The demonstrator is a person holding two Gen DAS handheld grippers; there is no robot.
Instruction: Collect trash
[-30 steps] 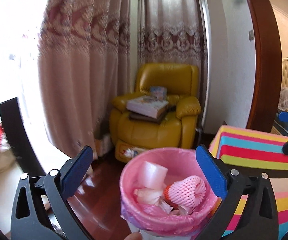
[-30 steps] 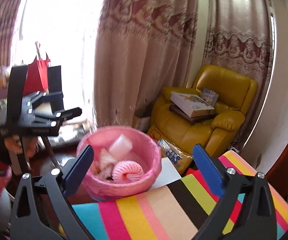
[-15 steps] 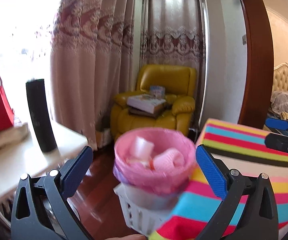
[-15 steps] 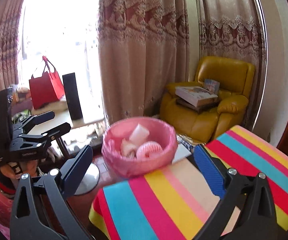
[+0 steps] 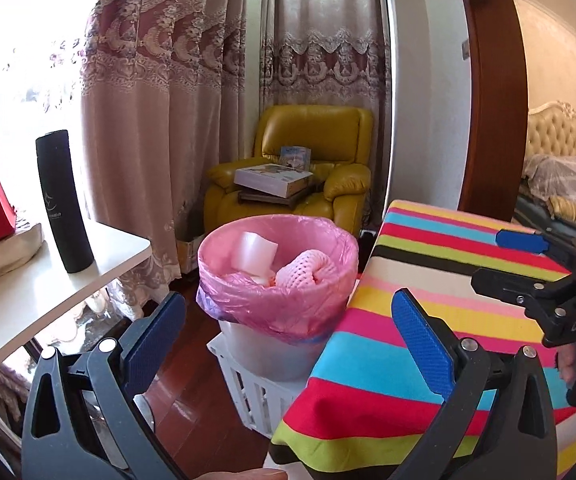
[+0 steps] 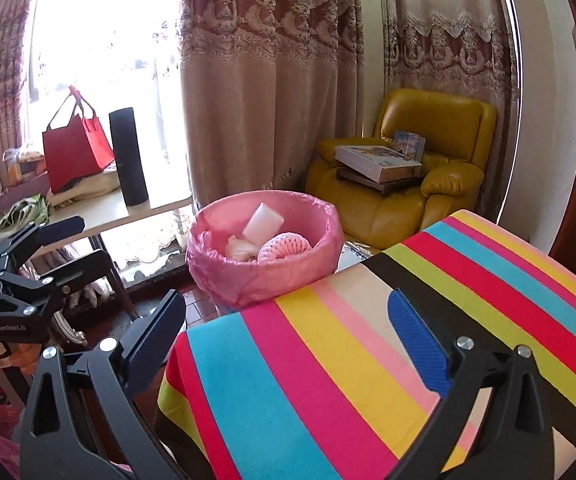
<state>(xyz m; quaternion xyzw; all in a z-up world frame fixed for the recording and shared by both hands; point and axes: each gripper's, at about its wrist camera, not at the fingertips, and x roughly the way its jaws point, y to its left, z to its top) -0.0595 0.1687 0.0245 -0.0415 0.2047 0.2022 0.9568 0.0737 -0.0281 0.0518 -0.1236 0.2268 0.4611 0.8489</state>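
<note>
Left gripper: its two blue-padded fingers stand wide apart with nothing between them; it hangs in the air in front of the bin, and in the right wrist view it shows at the left edge, also spread.
Right gripper: jaws wide apart and empty, held above the near edge of the striped cloth; in the left wrist view it shows at the right edge, over the cloth.
Bin: a pale tub lined with a pink bag folded over its rim; it stands on a white slatted crate, just beside the corner of the striped cloth.
Trash in the bin: a white foam piece leans against the back wall of the liner, a pink foam net sleeve lies to its right, and some crumpled pale scraps sit beside them.
Striped cloth: bright bands of many colours cover a raised flat surface to the right of the bin.
White table: left of the bin; a tall black cylinder stands upright on it near a red bag.
Yellow armchair: behind the bin, against the curtains, with a flat box on its seat.
Floor: dark red wood.
</note>
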